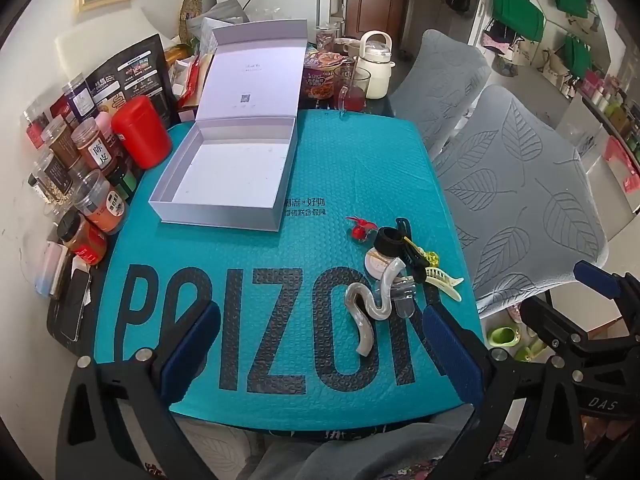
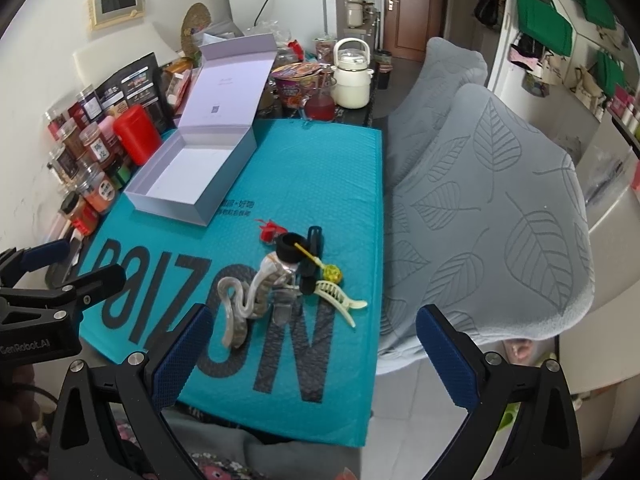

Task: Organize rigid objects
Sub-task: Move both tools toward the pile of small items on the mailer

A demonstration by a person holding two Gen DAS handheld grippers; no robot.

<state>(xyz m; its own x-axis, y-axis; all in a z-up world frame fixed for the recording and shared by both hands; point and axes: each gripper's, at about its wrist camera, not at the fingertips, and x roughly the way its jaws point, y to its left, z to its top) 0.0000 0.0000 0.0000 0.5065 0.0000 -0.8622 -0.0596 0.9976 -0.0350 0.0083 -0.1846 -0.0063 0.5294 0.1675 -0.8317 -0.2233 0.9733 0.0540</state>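
A pile of hair accessories lies on the teal mailer (image 1: 280, 264) at its right side: a wavy grey hair clip (image 1: 366, 308) (image 2: 240, 308), a cream claw clip (image 1: 442, 280) (image 2: 340, 298), a black ring (image 1: 390, 240) (image 2: 292, 248), a black clip (image 1: 408, 240), a red ornament (image 1: 358, 228) (image 2: 269, 230) and a yellow bead pin (image 2: 328, 270). An open white box (image 1: 232, 168) (image 2: 188, 176) stands at the back left, empty. My left gripper (image 1: 320, 320) is open, above the mailer's near part, left of the pile. My right gripper (image 2: 312, 328) is open, just in front of the pile.
Spice jars (image 1: 92, 200) and a red canister (image 1: 140, 136) line the left edge. A phone (image 1: 78, 304) lies at front left. A noodle cup (image 1: 320, 76), a glass (image 1: 354, 88) and a white kettle (image 1: 376, 64) stand at the back. Grey-covered chairs (image 1: 520, 184) stand right.
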